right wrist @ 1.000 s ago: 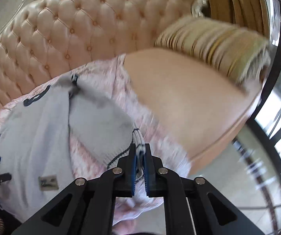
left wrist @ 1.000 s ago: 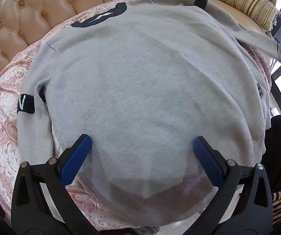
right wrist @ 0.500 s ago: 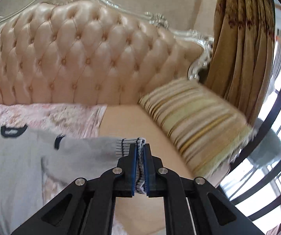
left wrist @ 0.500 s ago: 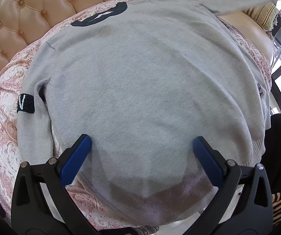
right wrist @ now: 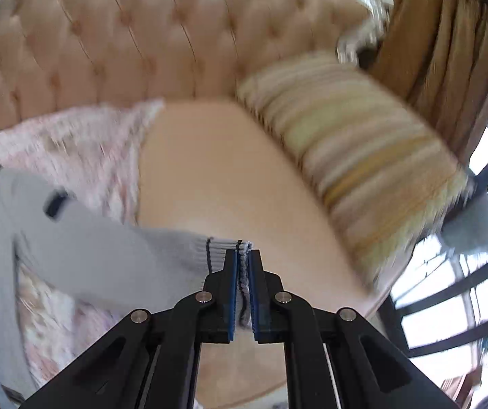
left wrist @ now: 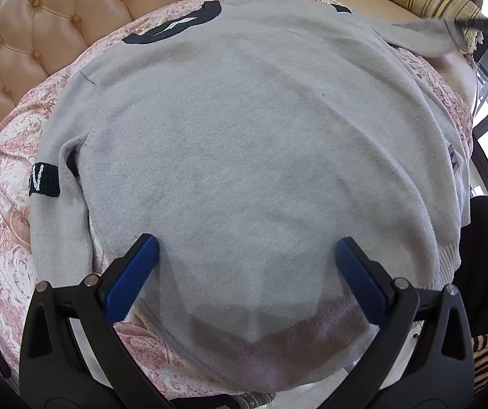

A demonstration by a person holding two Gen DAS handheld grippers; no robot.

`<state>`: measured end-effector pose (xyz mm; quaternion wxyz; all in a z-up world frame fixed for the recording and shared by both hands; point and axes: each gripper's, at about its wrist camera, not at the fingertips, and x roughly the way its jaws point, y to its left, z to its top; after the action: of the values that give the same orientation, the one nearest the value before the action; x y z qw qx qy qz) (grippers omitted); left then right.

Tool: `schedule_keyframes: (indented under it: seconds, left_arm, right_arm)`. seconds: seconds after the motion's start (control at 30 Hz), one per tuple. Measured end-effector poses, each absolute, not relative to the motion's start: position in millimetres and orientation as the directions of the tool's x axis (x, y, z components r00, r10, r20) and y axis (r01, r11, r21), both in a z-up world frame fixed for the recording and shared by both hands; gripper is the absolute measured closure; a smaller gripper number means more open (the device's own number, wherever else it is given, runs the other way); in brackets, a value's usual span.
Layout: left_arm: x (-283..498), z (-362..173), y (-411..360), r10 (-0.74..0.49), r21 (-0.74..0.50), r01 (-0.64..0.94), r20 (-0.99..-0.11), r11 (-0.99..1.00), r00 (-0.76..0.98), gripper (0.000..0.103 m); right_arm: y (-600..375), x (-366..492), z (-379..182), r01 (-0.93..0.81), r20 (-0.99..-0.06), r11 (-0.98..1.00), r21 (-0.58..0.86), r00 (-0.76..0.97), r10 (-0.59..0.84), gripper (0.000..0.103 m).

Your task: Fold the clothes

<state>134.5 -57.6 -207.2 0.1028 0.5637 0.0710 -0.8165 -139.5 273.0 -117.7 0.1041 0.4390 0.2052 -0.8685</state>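
While one grey sweater [left wrist: 250, 156] lies flat on the sofa [left wrist: 39, 34], the left gripper [left wrist: 246, 255] gapes wide above it; the right gripper [right wrist: 242, 266] pinches one sleeve cuff [right wrist: 221, 250].

— Where's the sweater [left wrist: 250, 156]?
— Spread flat, grey with a dark collar [left wrist: 172, 25], on the floral cover.
— And its sleeves?
— One sleeve [right wrist: 114, 259] is lifted, stretched sideways, its ribbed cuff [right wrist: 223, 255] pinched.

Both tongs are matte black plastic frames with triangular cut-outs and silver round screws at the joints. The left tongs [left wrist: 246, 248] and right tongs [right wrist: 242, 255] carry blue finger pads [left wrist: 131, 272].
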Motion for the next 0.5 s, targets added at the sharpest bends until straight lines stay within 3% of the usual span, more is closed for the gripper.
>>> schedule_keyframes:
  seconds: [0.27,0.4,0.5]
  left_arm:
    - [137.3,-182.3,-71.5,0.002,-0.15,0.338,-0.916,-0.929,-0.401,0.0]
    - [137.7,-185.5,-69.8,0.006,-0.144,0.328,-0.922,-0.934,-0.386,0.0]
    - [149.0,-187.8,-71.7,-0.03,-0.123,0.346,-0.914,-0.93,-0.406,0.0]
  right_arm:
    - [288.9,-144.3,-110.0,0.365,-0.832,-0.912,-0.187,-0.552,-0.05,0.094]
    - [272.4,-116.3,-91.4,0.375,-0.809,-0.907,-0.191,-0.584,-0.071,0.078]
    - [259.8,-92.2,-76.2,0.378,-0.784,-0.905,-0.195,-0.615,-0.088,0.074]
